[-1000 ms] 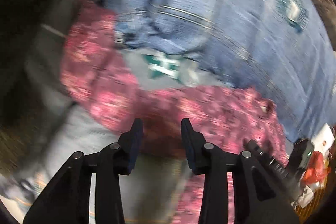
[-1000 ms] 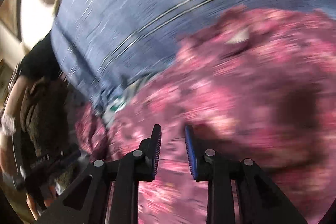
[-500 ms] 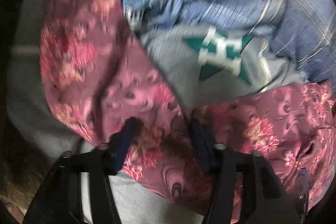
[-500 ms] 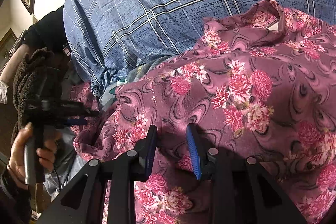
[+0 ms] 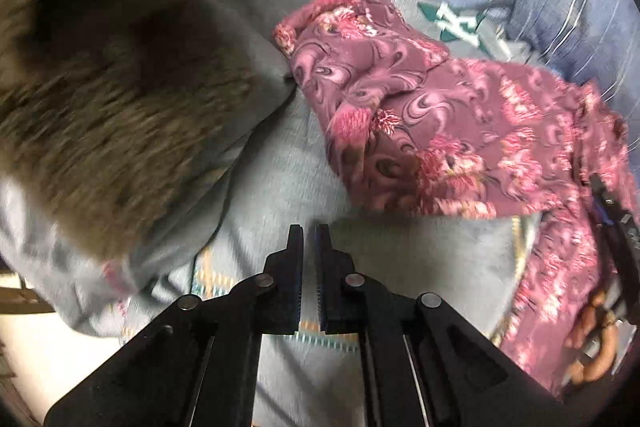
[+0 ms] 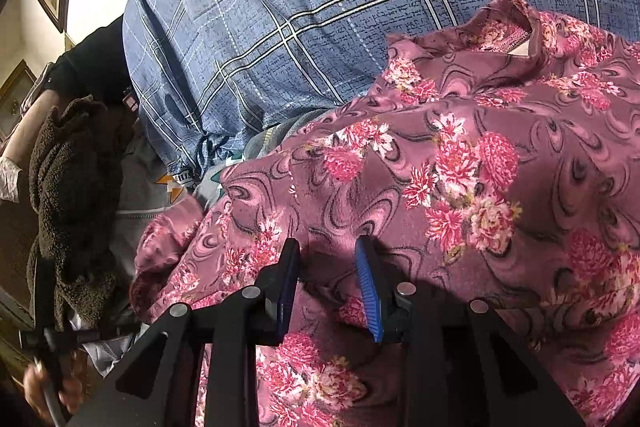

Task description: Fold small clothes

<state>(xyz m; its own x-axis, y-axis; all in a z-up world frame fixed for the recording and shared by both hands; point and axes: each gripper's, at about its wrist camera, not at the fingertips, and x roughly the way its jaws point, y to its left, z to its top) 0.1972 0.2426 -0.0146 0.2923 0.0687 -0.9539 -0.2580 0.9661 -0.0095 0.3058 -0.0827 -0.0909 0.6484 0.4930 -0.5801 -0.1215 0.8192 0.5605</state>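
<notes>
Crowding the left claw (image 5: 309, 239) at ten o'clock is a brown fleece (image 5: 104, 99); its jaws are nearly closed, empty, above grey cloth (image 5: 400, 259). The right claw (image 6: 327, 267) is parted over the floral garment (image 6: 480, 167), gripping nothing.

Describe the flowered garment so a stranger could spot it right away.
Start at the big blue checked sheet. Just below it, under the right claw, lies the garment. It alone is mauve with pink flowers and dark swirls; its neighbours are grey or brown.

The left tongs (image 5: 309, 239), spread over the maroon floral-print fleece garment (image 5: 448, 131) half a second ago, are now nearly closed, empty, backed off it over the grey knit cloth (image 5: 280, 179) at lower centre.
</notes>
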